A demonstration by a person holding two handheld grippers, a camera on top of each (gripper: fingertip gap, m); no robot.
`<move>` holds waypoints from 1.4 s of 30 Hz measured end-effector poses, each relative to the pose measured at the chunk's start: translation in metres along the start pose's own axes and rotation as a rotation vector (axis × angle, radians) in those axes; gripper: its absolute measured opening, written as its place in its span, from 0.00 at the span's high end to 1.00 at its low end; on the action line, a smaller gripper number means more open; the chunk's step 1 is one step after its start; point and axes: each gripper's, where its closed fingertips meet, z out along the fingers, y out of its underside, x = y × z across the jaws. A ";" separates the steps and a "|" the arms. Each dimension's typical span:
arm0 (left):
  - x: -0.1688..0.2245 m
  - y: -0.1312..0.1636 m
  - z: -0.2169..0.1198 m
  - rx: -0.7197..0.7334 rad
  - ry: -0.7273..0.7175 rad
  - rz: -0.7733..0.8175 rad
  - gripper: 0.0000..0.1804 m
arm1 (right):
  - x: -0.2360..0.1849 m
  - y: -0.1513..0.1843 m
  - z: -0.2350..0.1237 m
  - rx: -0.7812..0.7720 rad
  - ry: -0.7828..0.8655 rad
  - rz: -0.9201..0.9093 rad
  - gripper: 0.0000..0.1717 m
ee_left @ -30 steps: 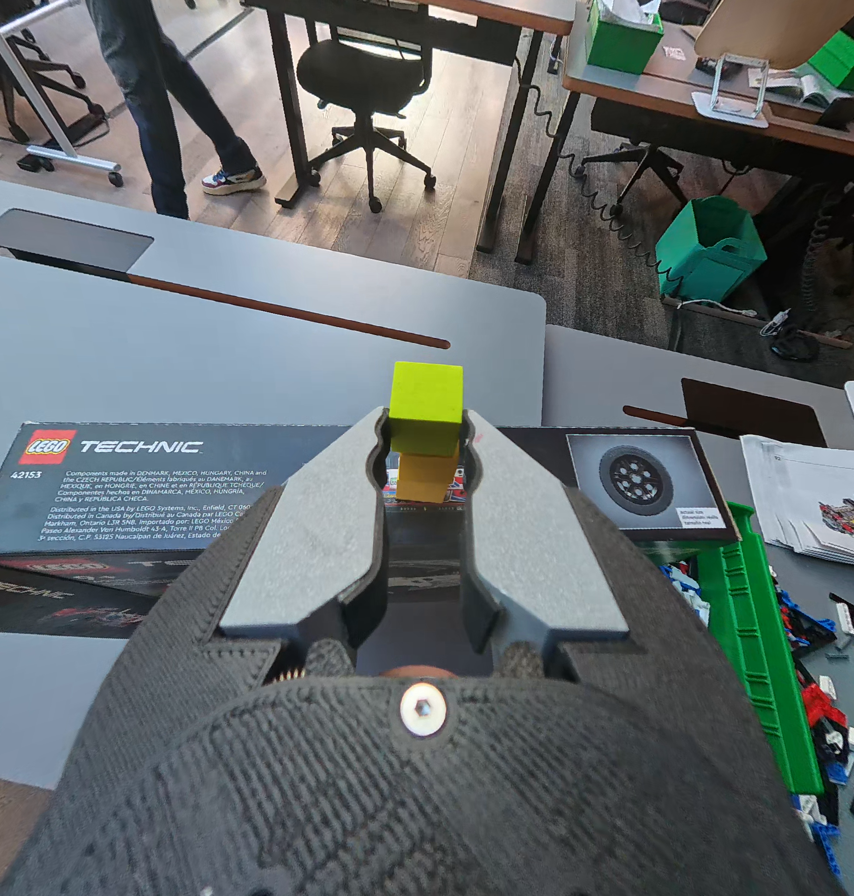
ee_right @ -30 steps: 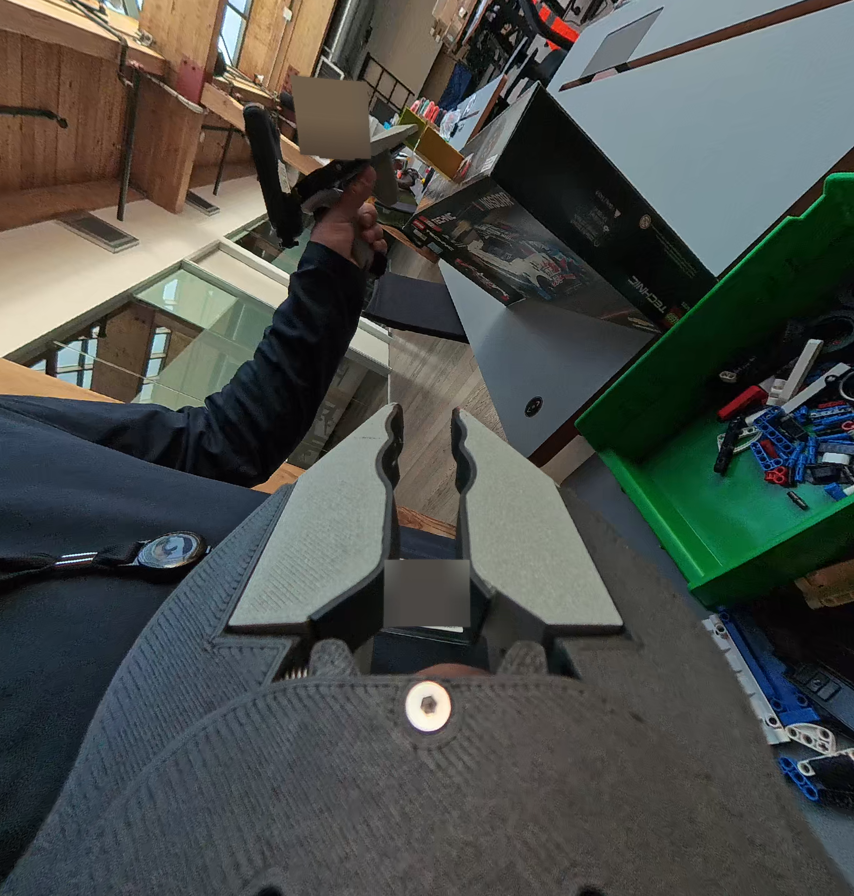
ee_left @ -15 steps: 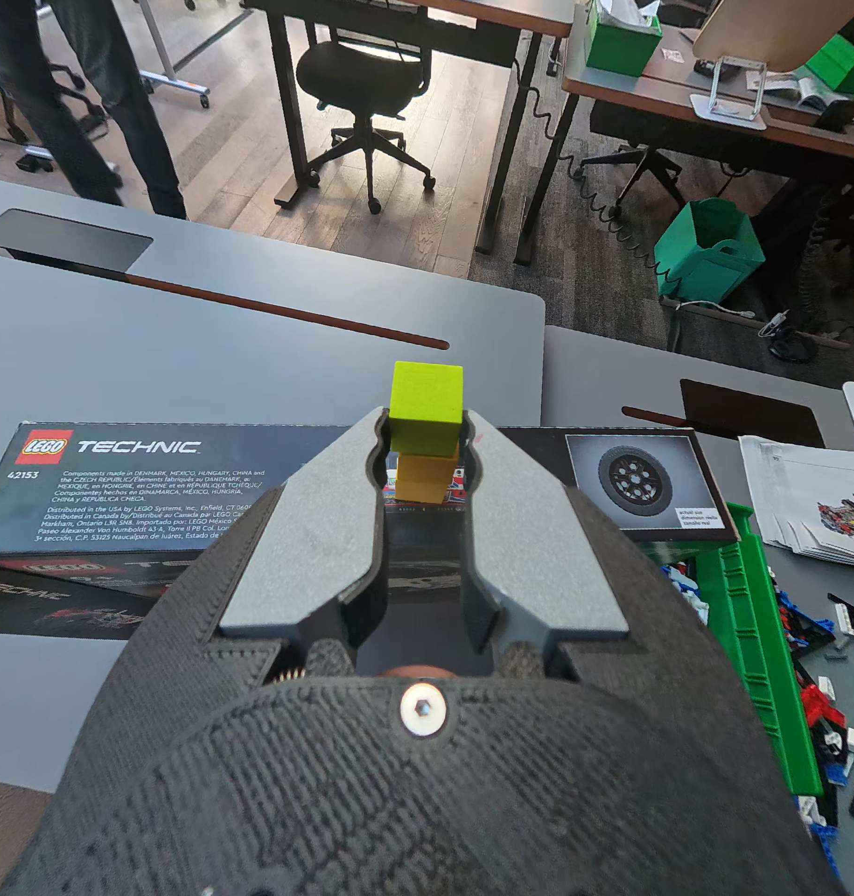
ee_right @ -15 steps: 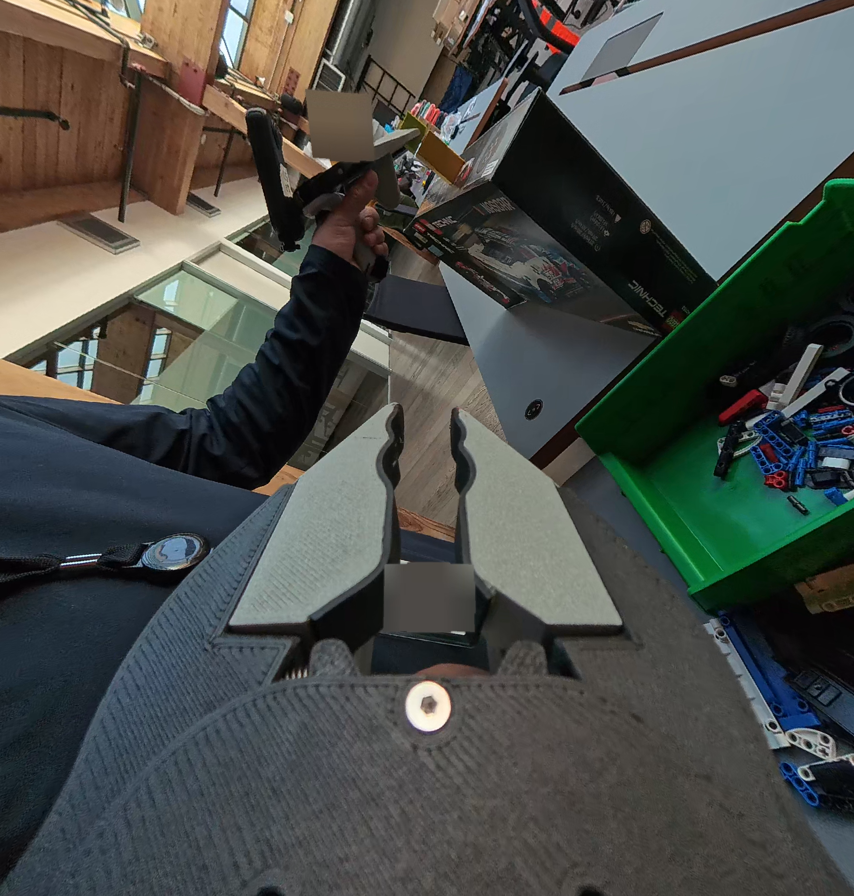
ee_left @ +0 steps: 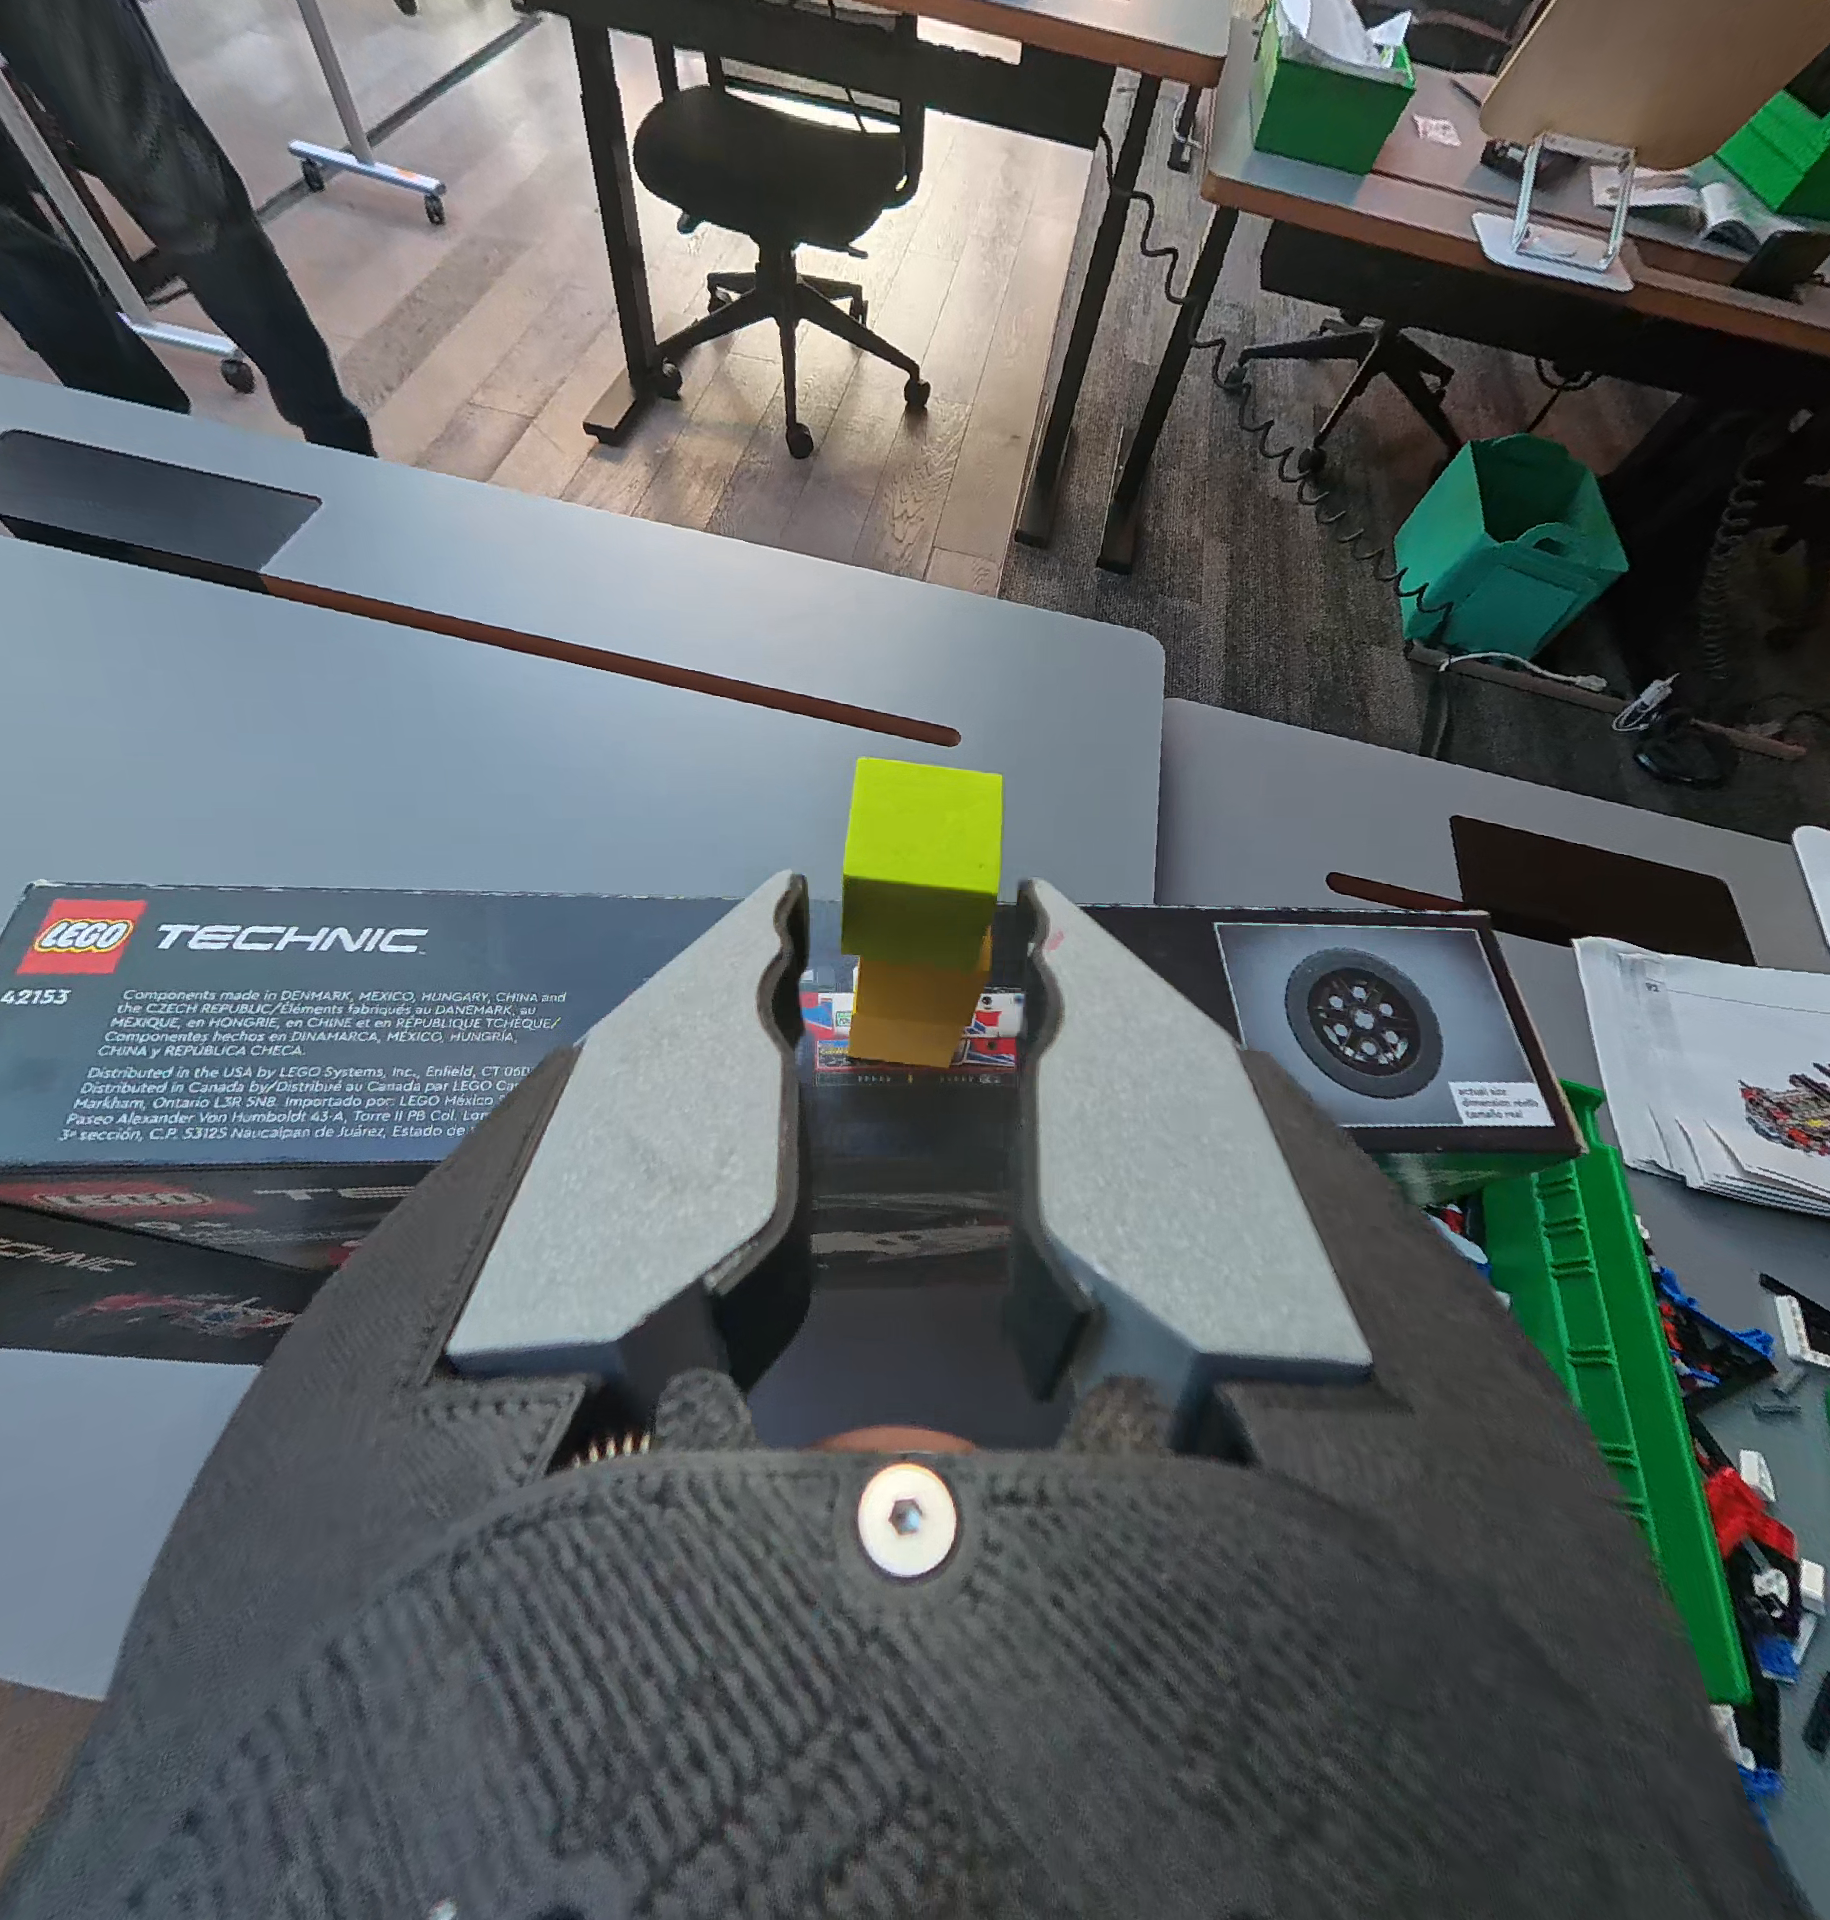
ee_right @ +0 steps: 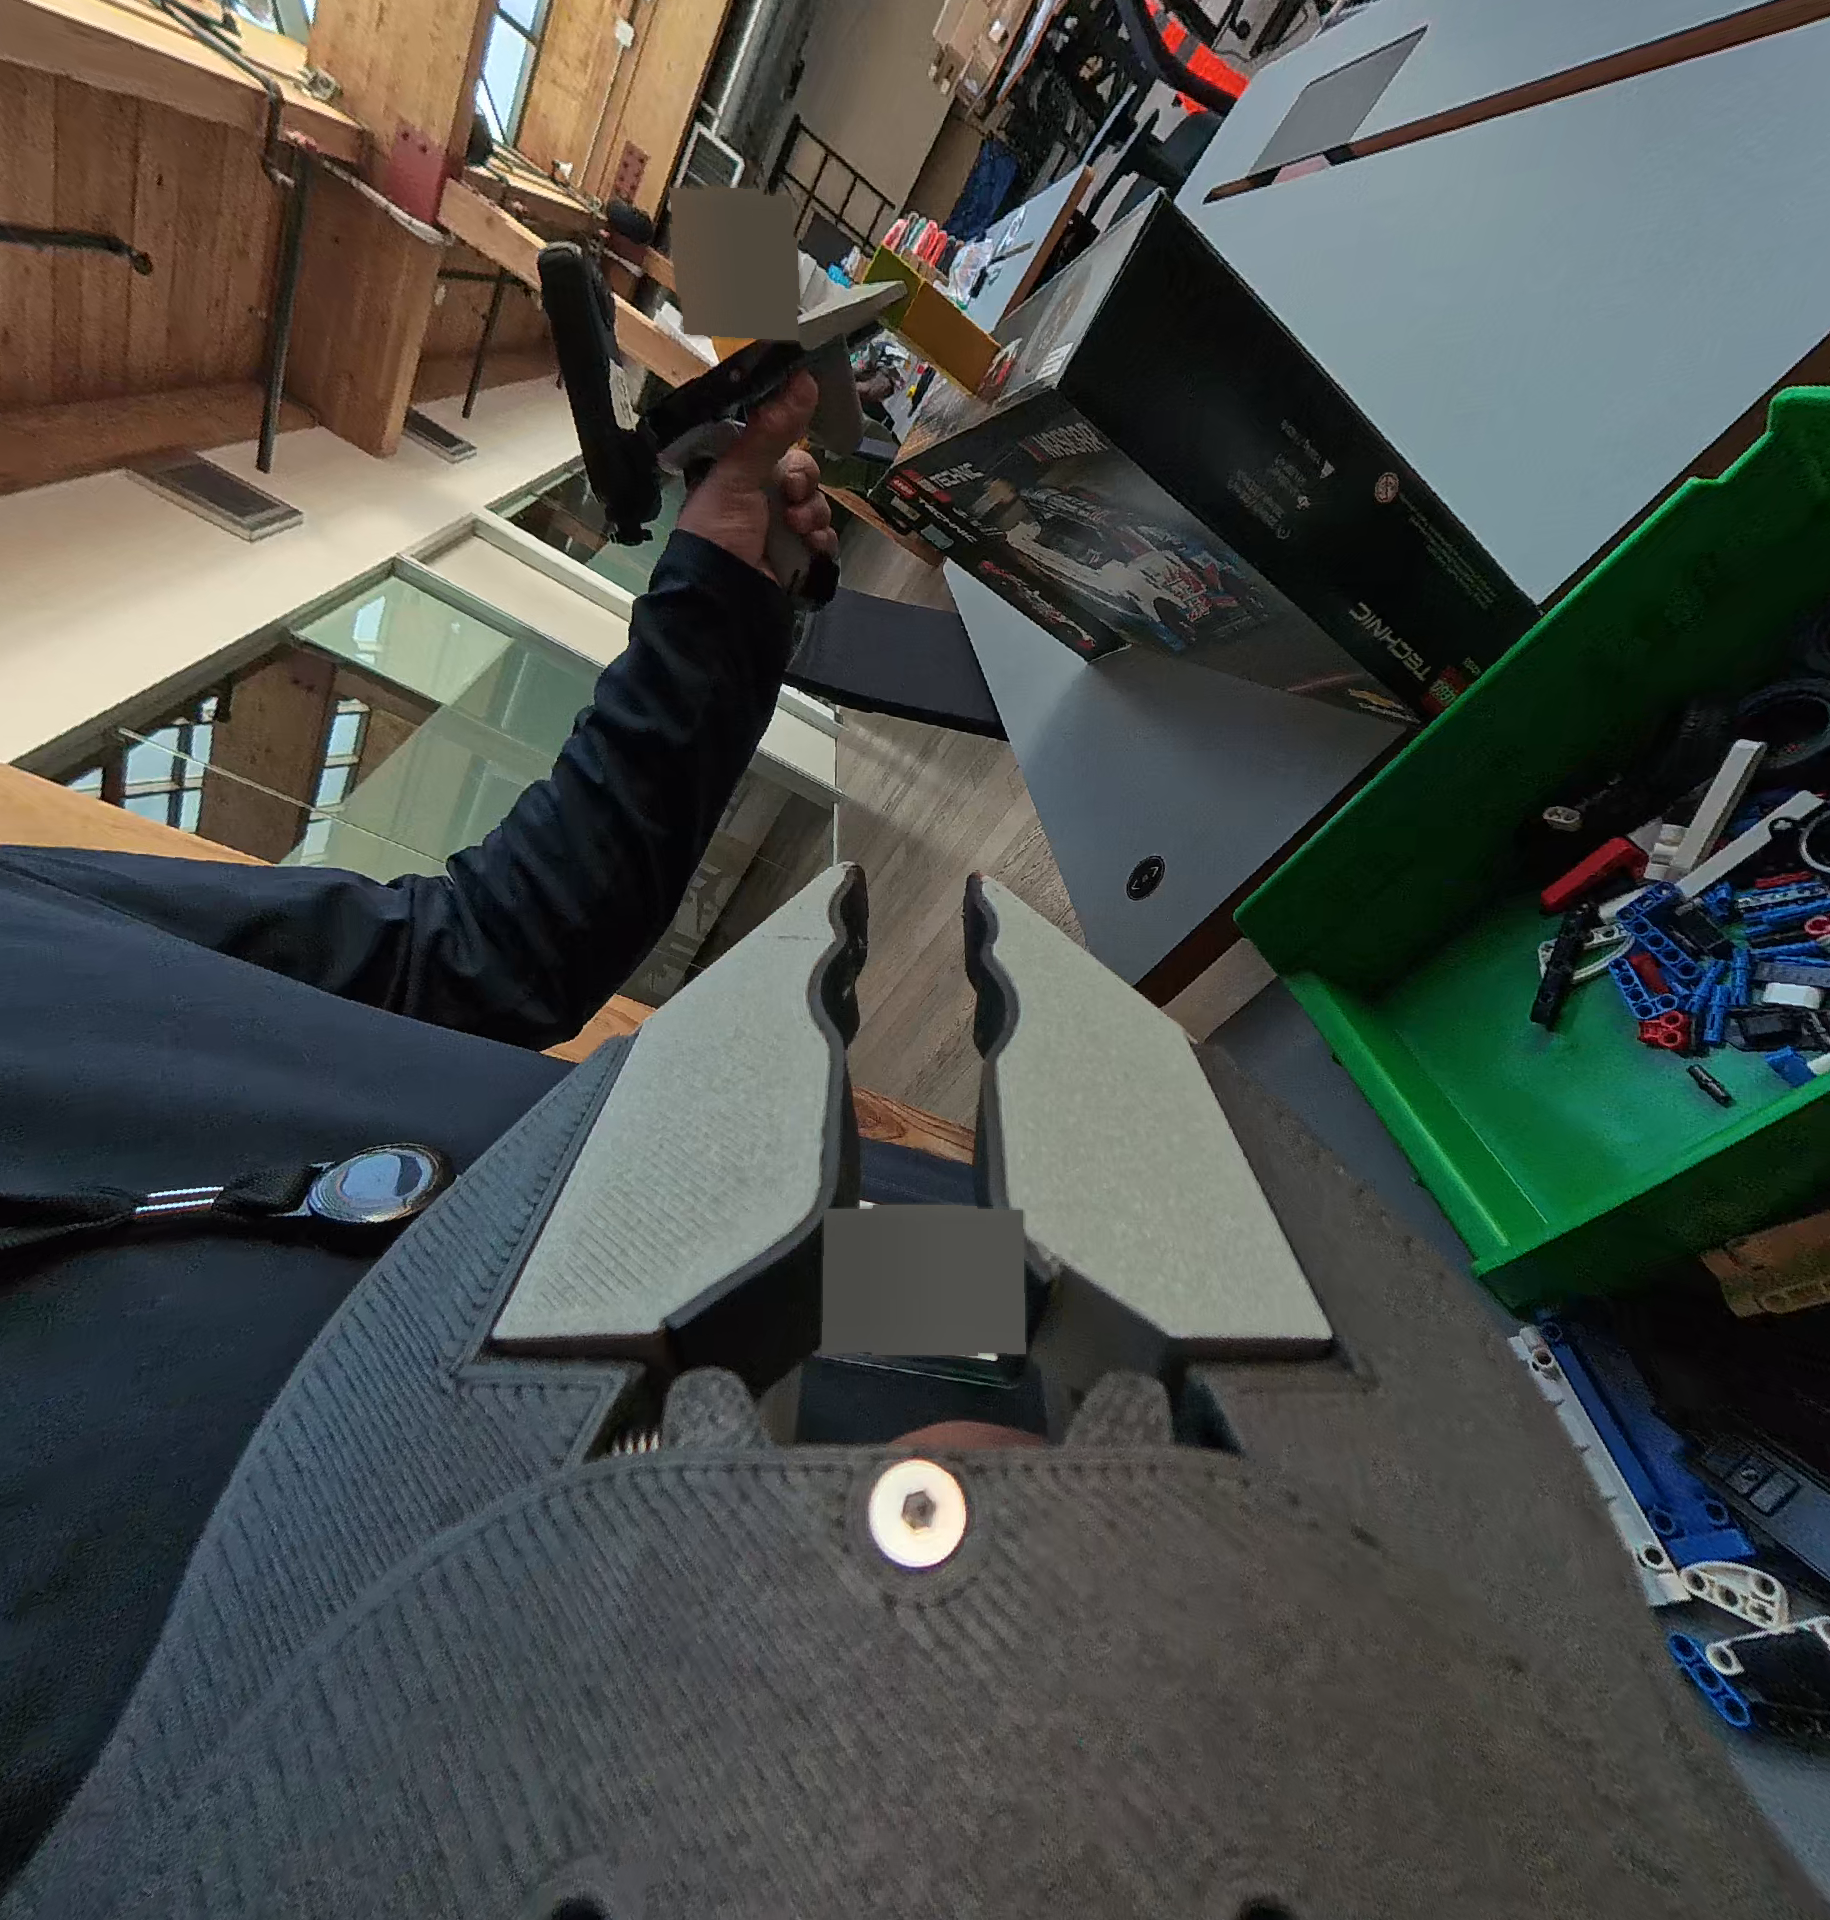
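Observation:
A lime-green cube [ee_left: 921,868] stands on a yellow cube [ee_left: 916,1013], and the pair stands on a black toy box [ee_left: 298,1018] lying on the grey table [ee_left: 475,748]. My left gripper [ee_left: 911,896] is open around the stack. Both fingertips [ee_left: 786,914] stand a little off the lime cube's sides, with a gap on each side. My right gripper [ee_right: 916,904] is off the table's edge, jaws slightly apart with nothing between them. In the right wrist view a hand holds the left gripper [ee_right: 838,343] above the box [ee_right: 1254,436].
A green tray [ee_right: 1513,1195] of loose blue, red, white and black toy parts [ee_right: 1721,966] stands right of the box; it also shows in the left wrist view [ee_left: 1607,1351]. Paper booklets [ee_left: 1721,1091] lie at the far right. Office chairs, desks and a person's legs are beyond the table. Tip to tip, the grippers are about 45 cm apart.
My left gripper's jaws have opened off the lime-green cube, which stays on the yellow cube. The right gripper has barely moved and its jaws are unchanged.

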 end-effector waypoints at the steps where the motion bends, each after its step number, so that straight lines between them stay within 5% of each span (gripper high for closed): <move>1: -0.001 0.000 0.000 0.000 -0.001 -0.007 0.76 | 0.000 0.000 0.000 -0.001 0.000 -0.001 0.90; 11: 0.016 -0.009 -0.034 0.036 0.019 0.085 0.51 | 0.008 0.004 -0.007 -0.010 0.059 -0.032 0.90; 15: 0.099 -0.005 -0.070 0.122 0.305 0.271 0.53 | 0.026 0.005 -0.032 0.010 0.208 -0.118 0.90; 18: 0.178 0.039 -0.088 0.106 0.580 0.379 0.57 | 0.048 0.000 -0.073 0.076 0.395 -0.190 0.89; 21: 0.258 0.122 -0.100 -0.037 0.905 0.378 0.63 | 0.077 0.001 -0.136 0.157 0.618 -0.231 0.89; 27: 0.350 0.253 -0.115 -0.368 1.161 0.285 0.69 | 0.140 0.058 -0.330 0.218 1.159 -0.193 0.86; 34: 0.407 0.295 -0.126 -0.512 1.127 0.304 0.68 | 0.229 0.166 -0.535 0.074 1.506 0.017 0.81; 42: 0.460 0.315 -0.127 -0.612 0.909 0.309 0.69 | 0.343 0.178 -0.674 -0.010 1.566 0.150 0.74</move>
